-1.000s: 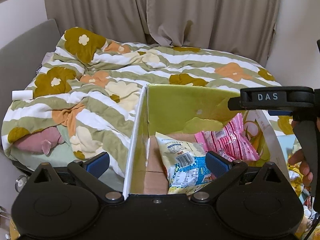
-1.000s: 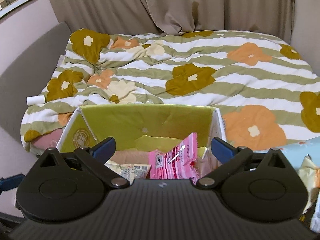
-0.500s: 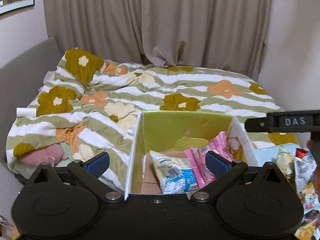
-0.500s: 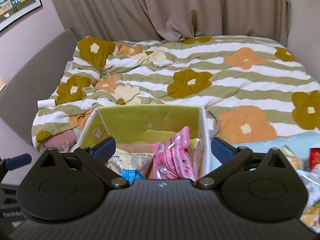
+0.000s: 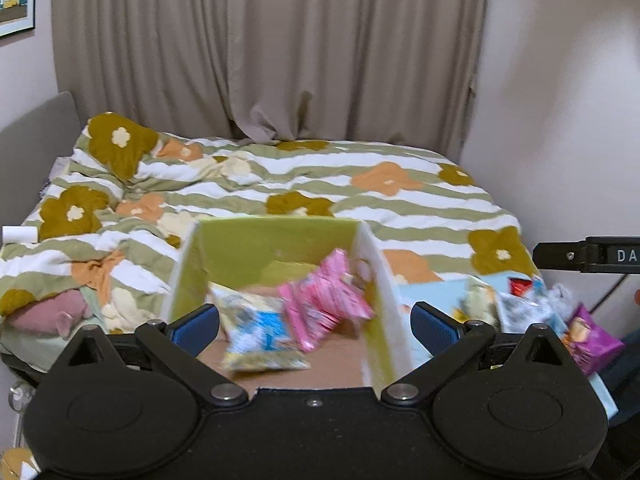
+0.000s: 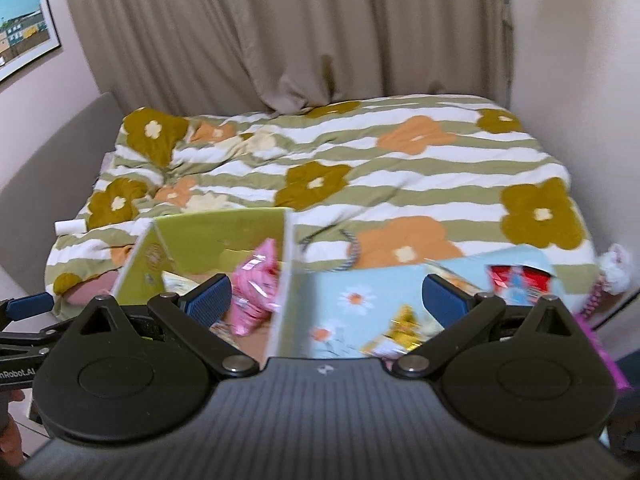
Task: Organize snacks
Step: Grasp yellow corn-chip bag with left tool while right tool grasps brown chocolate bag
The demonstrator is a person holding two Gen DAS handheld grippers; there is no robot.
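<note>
My left gripper (image 5: 314, 326) is spread wide with nothing between its blue pads (image 5: 196, 328). It hangs over the near end of the box (image 5: 276, 248). My right gripper (image 6: 326, 300) is spread wide too and holds nothing. It sits over the box's right wall and the blue cloth (image 6: 384, 280) beside it.

The box stands on the bed (image 5: 360, 200), open at the top, green inside with white walls. Its long side runs away from me, toward the curtain (image 5: 280, 60).

Two snack bags are in the box. The pink bag (image 5: 324, 304) leans tilted, its top end pointing up and away toward the right wall. The blue and white bag (image 5: 260, 332) lies flatter on the brown floor of the box, touching the pink bag, its long way running from me toward the back. Both look blurry.

More snacks lie on the blue cloth to the right of the box: a red bag (image 6: 516, 280), a gold bag (image 6: 400, 332) and a purple bag (image 5: 592, 336).
</note>
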